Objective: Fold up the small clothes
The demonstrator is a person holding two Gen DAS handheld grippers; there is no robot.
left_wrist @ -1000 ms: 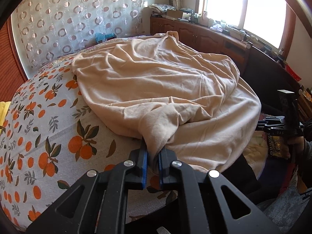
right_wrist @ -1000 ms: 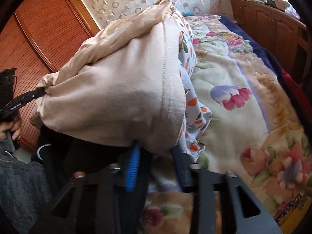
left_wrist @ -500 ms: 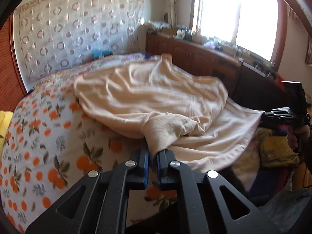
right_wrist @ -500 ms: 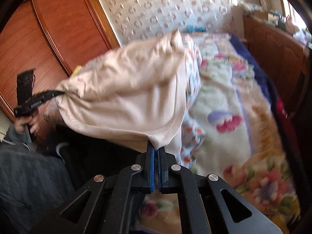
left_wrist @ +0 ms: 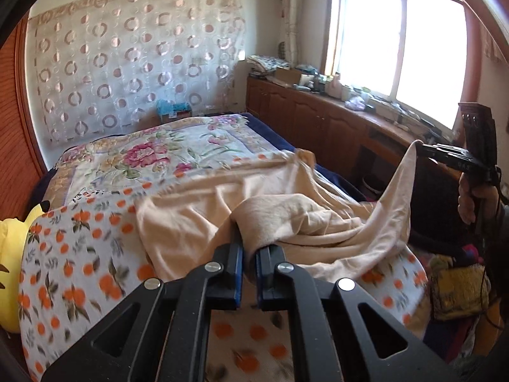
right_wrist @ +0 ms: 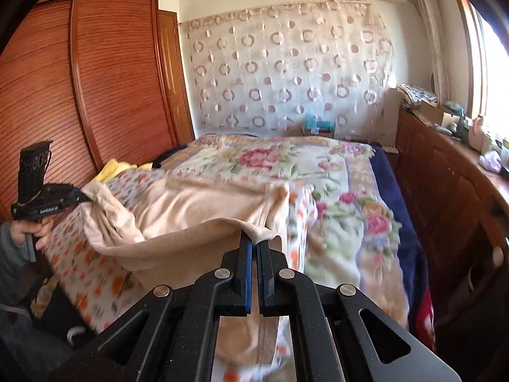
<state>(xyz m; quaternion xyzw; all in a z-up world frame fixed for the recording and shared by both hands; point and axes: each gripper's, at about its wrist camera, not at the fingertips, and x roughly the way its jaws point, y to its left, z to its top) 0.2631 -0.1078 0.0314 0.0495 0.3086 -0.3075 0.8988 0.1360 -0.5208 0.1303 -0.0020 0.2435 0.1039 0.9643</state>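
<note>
Over the bed [left_wrist: 197,146] you have the beige garment [left_wrist: 197,222] lifted by two corners: the left gripper [left_wrist: 249,254] is clamped on a bunched fold, the right gripper [right_wrist: 254,248] on the thin hem. The far part drags on the orange-print sheet [left_wrist: 73,273]. Pull unevenly and the hem could slip free, or the sheet come along.

The yellow plush toy [left_wrist: 12,254] is cut off at the left edge; small clutter along the windowsill [left_wrist: 359,98] is unreadable.
</note>
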